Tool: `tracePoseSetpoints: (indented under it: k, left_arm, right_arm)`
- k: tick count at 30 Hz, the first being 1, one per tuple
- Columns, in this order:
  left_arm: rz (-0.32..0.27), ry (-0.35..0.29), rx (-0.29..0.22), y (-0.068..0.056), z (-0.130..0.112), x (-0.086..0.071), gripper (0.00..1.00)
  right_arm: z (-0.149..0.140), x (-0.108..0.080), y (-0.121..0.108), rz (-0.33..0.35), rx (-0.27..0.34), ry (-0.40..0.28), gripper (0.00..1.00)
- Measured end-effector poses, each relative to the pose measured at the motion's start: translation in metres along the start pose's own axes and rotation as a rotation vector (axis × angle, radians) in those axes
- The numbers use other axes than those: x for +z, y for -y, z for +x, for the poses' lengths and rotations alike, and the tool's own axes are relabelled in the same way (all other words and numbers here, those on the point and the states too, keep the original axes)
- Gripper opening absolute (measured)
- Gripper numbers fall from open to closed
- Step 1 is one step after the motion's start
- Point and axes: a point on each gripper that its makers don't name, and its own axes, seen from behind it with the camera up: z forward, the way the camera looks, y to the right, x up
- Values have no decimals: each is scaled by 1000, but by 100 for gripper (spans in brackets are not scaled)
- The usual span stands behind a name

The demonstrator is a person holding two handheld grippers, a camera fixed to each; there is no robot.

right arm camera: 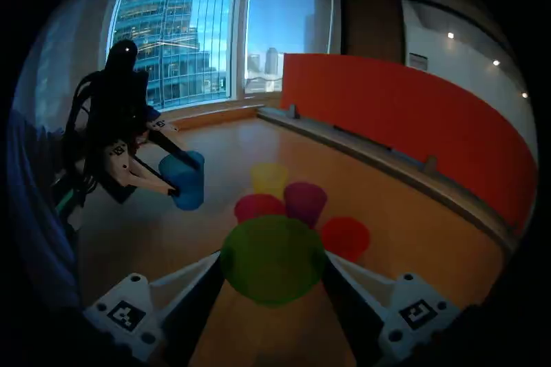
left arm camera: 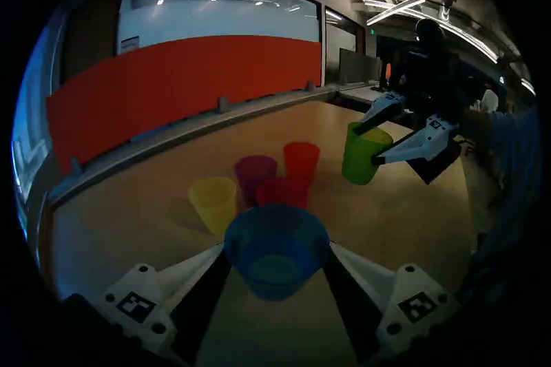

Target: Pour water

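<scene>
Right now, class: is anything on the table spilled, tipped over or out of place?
Nothing stands out. The yellow cup, purple cup, orange-red cup and dark red cup stand upright together on the table, with no spill visible. The left gripper holds the blue cup, the right gripper the green cup.

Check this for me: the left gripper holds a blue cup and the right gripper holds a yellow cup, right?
Not quite. The right gripper holds a green cup, as the right gripper view shows; the yellow cup stands on the table. The left gripper does hold the blue cup.
</scene>
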Motion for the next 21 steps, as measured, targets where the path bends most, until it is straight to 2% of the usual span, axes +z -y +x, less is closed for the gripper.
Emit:
tracePoseSetpoints:
  k: [7,21]
  left_arm:
    - [33,-62,-3,4,26,-11,86]
    - [61,-158,-5,8,64,-28,86]
  right_arm:
    - [30,-17,0,-22,-9,-70,92]
    - [76,-36,-4,-68,-10,-201,93]
